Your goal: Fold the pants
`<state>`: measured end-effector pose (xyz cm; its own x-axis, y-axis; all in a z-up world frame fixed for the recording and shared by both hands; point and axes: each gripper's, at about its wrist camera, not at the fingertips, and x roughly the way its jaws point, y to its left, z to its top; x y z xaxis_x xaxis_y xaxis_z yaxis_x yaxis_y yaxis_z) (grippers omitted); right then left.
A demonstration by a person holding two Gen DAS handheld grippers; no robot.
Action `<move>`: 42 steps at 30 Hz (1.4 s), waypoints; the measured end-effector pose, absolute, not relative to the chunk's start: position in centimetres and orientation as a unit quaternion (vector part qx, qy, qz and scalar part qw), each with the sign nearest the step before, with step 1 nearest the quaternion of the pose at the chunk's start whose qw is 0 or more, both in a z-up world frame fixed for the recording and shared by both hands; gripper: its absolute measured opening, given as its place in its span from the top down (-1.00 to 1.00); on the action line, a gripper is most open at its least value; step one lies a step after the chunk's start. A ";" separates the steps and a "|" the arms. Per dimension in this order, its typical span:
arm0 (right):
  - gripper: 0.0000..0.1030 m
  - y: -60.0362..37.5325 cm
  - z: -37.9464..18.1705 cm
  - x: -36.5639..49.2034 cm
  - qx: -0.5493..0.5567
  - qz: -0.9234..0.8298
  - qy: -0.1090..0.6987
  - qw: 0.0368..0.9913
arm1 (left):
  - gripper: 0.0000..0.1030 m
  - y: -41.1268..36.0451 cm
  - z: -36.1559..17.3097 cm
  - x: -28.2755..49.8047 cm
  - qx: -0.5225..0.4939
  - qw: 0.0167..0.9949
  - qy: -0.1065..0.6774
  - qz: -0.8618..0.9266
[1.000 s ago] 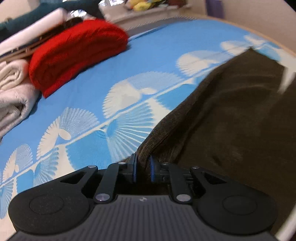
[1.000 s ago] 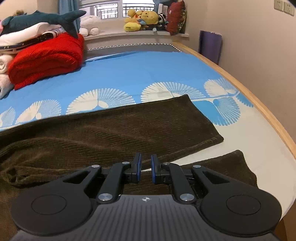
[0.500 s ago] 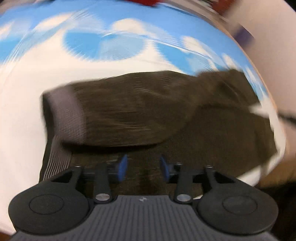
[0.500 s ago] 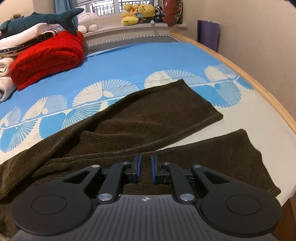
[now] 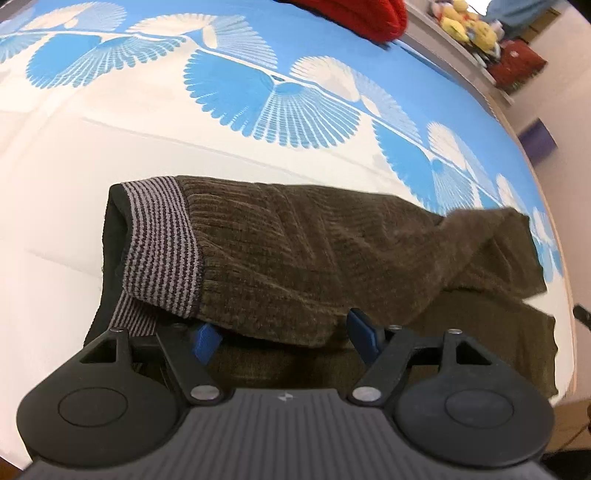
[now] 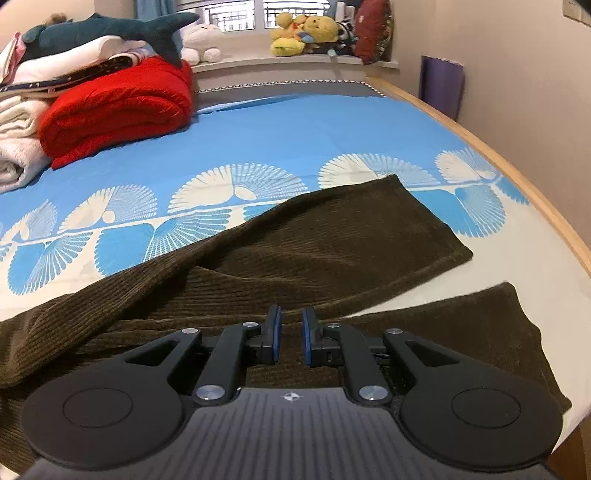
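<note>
While the pants [image 5: 314, 258] lie doubled lengthwise on the bed sheet [image 5: 229, 96], grip status differs.
Left gripper [image 5: 282, 334]: clenched a second ago, its jaws have just been opening and now stand released over the fold. Right gripper [image 6: 291, 334]: nearly closed, pinching cloth near the legs.

Bright, even indoor light w/ window [image 6: 236, 14] behind; soft shadows; fisheye bends edges; slight blur.
</note>
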<state>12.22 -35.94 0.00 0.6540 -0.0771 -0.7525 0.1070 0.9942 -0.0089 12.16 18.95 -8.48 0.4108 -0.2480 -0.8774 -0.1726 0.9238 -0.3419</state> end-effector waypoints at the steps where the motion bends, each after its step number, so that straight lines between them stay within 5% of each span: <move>1: 0.76 -35.8 -0.1 12.5 0.017 -0.050 0.415 0.908 | -0.50 19.1 -8.4 12.4 -0.196 0.817 0.542 -0.019; 5: 0.76 -34.9 -0.3 13.5 0.020 -0.046 0.418 0.907 | -0.46 19.3 -8.6 13.2 -0.207 0.814 0.542 0.003; 14: 0.76 -32.7 -0.5 16.0 0.066 -0.043 0.413 0.907 | 0.54 19.1 -8.5 13.7 -0.148 0.822 0.548 0.042; 29: 0.76 -38.1 -7.4 25.4 0.315 -0.087 0.424 0.845 | 0.58 18.6 -7.8 13.9 -0.115 0.831 0.543 0.036; 42: 0.44 -33.8 -13.7 31.3 0.342 -0.052 0.476 0.808 | 0.59 19.4 -7.6 14.1 -0.125 0.834 0.537 0.014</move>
